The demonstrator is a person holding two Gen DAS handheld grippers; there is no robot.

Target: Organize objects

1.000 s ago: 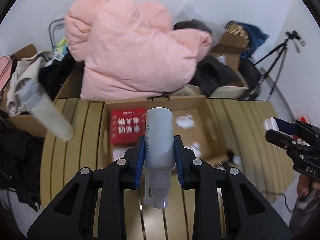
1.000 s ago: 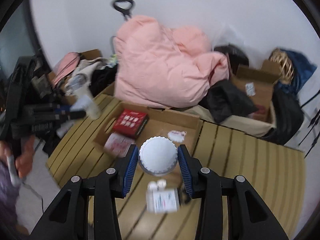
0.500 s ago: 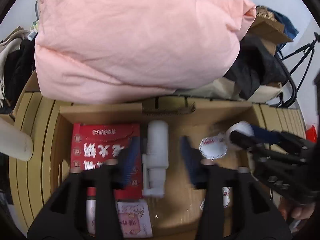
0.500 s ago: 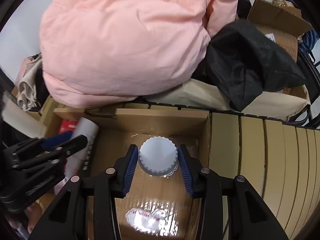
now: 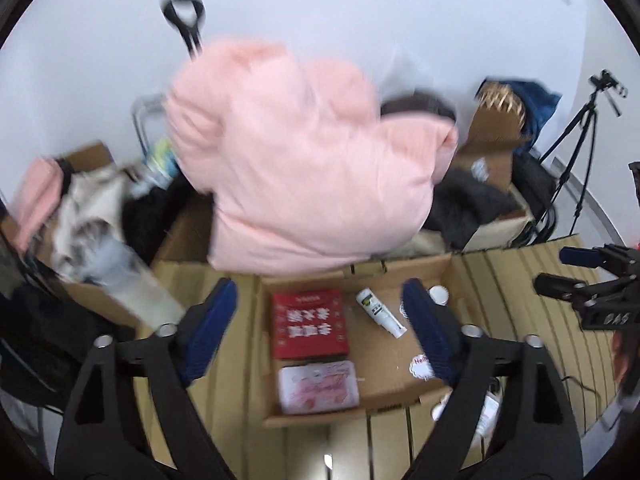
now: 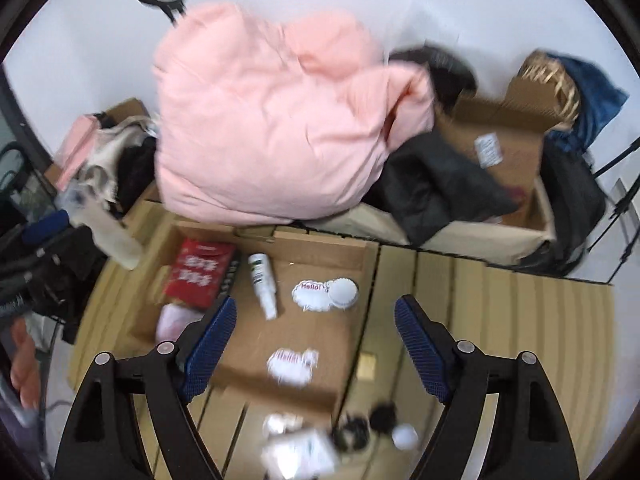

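Observation:
A shallow cardboard box (image 5: 448,268) (image 6: 370,256) lies on the slatted table. Inside it lie a white spray bottle (image 5: 380,312) (image 6: 262,284), a white round jar (image 6: 343,292) (image 5: 439,294), a red box (image 5: 308,324) (image 6: 202,276) and a pink tin (image 5: 318,386) (image 6: 172,320). My left gripper (image 5: 320,328) hovers above the box, its jaws opening with nothing between them. My right gripper (image 6: 316,340) hangs above the box's right half, its jaws opening and empty too. In the left wrist view the right gripper (image 5: 588,276) appears at the right edge.
A big pink quilt (image 5: 304,168) (image 6: 272,120) is heaped behind the box, with dark clothes and more cartons (image 6: 516,152) around it. Small packets (image 6: 296,448) lie on the slats near the table's front edge. A tripod (image 5: 572,152) stands at the right.
Both grippers went down into the box, let go of the spray bottle and the jar, and pulled back up and away. The bottle and jar now lie in the box.

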